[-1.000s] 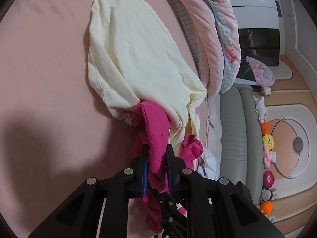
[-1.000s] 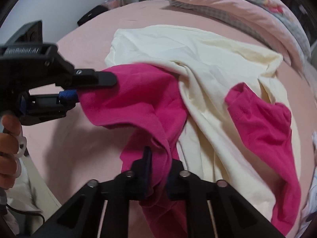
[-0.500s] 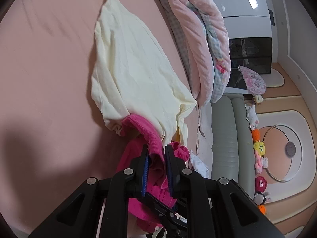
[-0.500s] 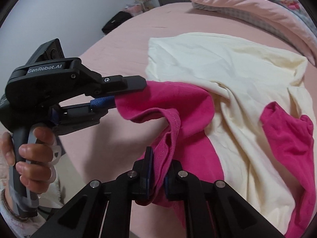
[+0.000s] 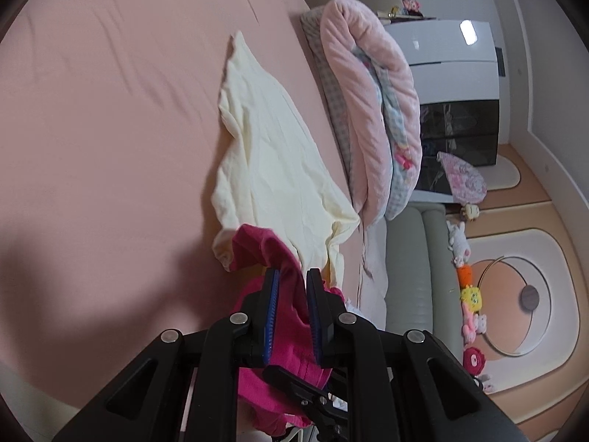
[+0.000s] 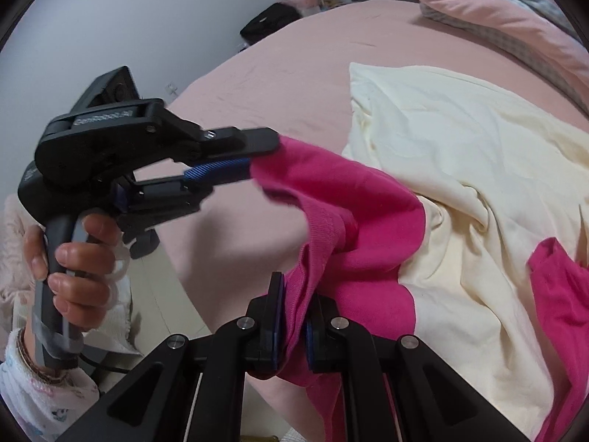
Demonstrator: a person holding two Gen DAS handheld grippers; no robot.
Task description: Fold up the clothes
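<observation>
Two hand-held grippers each clamp the same magenta garment [image 6: 353,199] above a pink bed [image 5: 110,118]. In the right wrist view, the left gripper [image 6: 257,154] reaches in from the left, gripped by a bare hand [image 6: 79,258] — its two fingers pinch one edge of the magenta cloth and hold it up off the sheet. The right gripper [image 6: 292,305], near the bottom centre, has its blue-padded fingers pressed onto a ribbed hem of the same garment. The fabric stretches between them, and the rest trails to the right across a cream garment [image 6: 478,169] lying rumpled on the bed. A rolled pink quilt [image 5: 371,110] lies along the far right edge of the mattress — just beside the cream garment.
</observation>
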